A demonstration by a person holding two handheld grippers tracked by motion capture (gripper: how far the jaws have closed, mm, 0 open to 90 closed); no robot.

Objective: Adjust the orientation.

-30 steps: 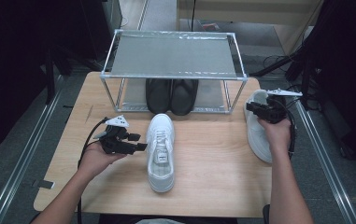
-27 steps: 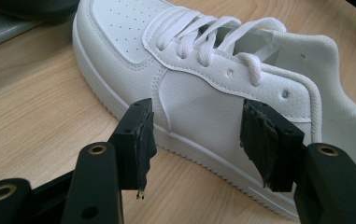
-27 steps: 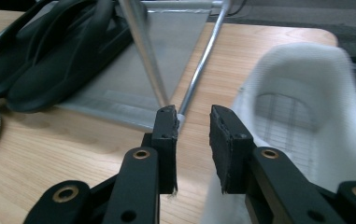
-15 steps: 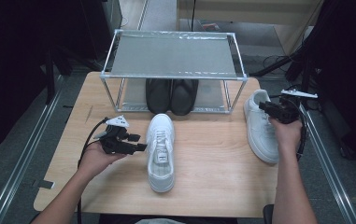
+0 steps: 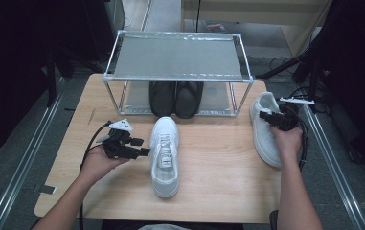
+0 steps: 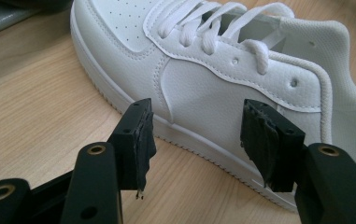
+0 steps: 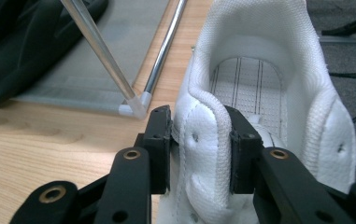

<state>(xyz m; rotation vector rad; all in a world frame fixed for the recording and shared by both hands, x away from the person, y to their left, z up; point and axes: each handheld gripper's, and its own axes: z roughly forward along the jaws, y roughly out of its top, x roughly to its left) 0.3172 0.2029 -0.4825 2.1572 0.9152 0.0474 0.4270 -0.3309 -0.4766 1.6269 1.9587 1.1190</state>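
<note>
Black shoes [image 5: 175, 98] under the rack [image 5: 177, 55] (metal-framed) face the centre sneaker [image 5: 165, 155].

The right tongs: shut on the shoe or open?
Shut: the right tongs clamp the white shoe's side collar, one pad outside, one inside.
</note>
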